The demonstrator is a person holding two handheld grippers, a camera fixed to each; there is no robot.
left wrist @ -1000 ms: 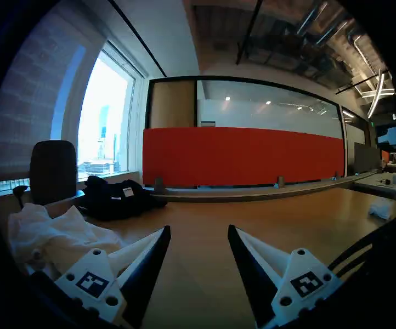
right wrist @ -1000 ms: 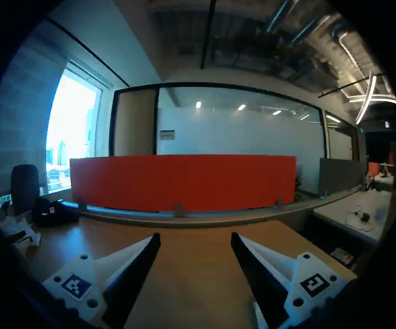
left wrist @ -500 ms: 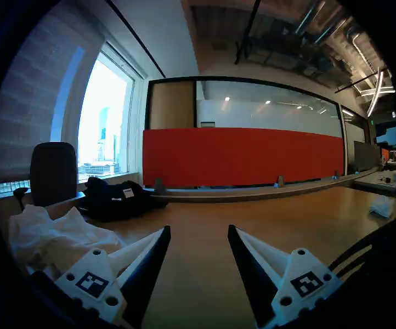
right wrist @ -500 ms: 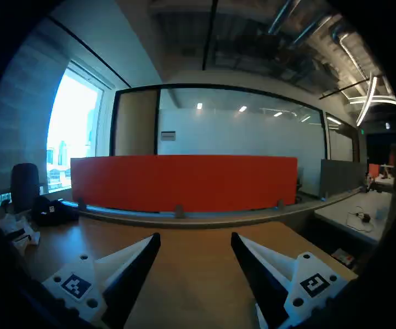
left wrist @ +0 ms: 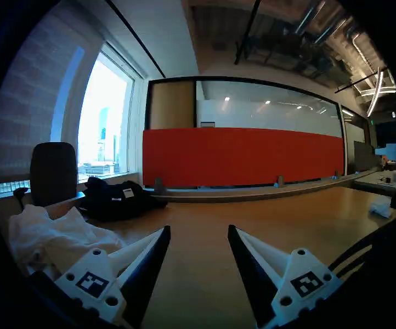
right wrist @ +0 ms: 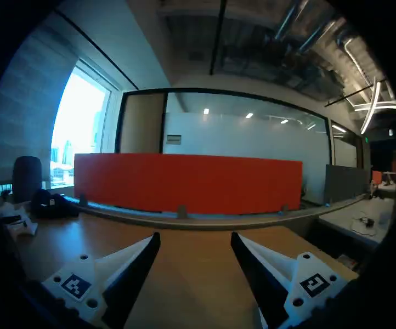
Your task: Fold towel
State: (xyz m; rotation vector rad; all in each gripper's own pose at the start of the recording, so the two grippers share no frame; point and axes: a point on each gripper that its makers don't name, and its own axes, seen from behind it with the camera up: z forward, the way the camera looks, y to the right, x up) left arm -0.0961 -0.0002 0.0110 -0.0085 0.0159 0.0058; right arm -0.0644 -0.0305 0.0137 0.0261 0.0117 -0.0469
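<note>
The left hand-held gripper (left wrist: 195,257) and right hand-held gripper (right wrist: 195,263) are wide open, empty. The towel (left wrist: 55,238) lies crumpled on the desk (left wrist: 307,214) at left; a pinch may catch bunched layers, not 1 corner.

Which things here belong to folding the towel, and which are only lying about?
For the job: crumpled white towel; left gripper and right gripper, both open; wooden desk.
Lying about: black cloth bundle; black chair; red partition; small white wad.
</note>
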